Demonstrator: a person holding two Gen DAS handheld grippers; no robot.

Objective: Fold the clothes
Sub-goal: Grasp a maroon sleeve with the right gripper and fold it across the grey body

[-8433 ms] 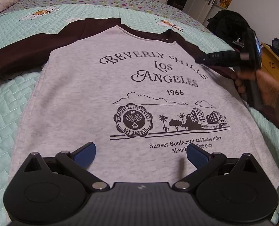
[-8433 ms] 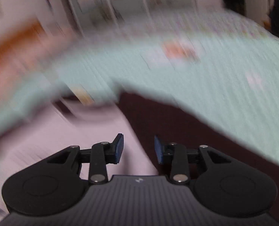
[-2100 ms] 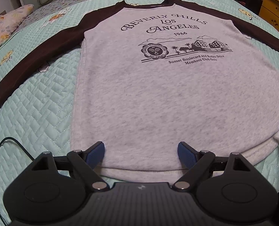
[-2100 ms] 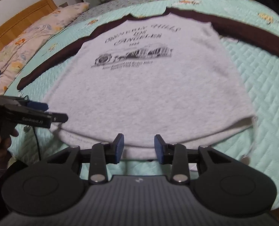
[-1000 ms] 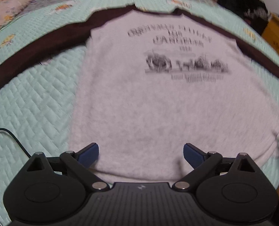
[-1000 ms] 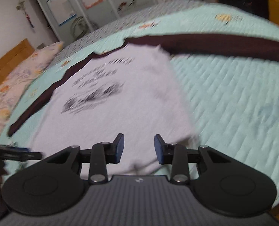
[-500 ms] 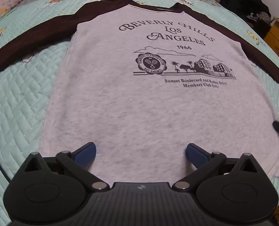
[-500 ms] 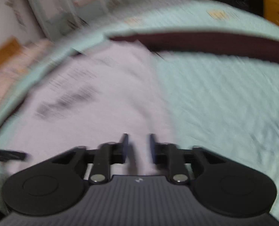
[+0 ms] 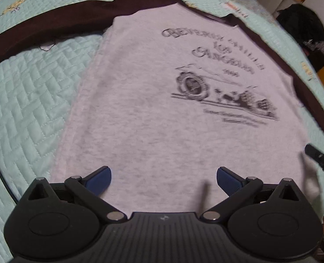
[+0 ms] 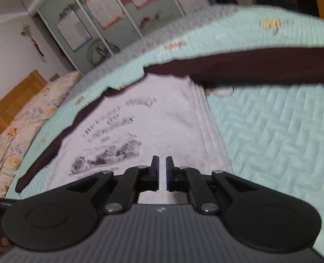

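Narrowed since half a second ago, the right tongs point(image 10: 162, 164) show only a slit above the grey, dark-sleeved raglan sweatshirt point(image 9: 162, 114), spread flat on the mint quilted bed point(image 9: 26, 100). Left tongs point(image 9: 163, 178) gape wide over its hem.

Shirt point(image 9: 153, 118) flat on quilted bed point(image 9: 28, 100), seemingly

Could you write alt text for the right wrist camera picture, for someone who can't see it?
A nearly closed right gripper sits low over a grey shirt with dark brown sleeves, spread print-up on a mint quilted bedspread.
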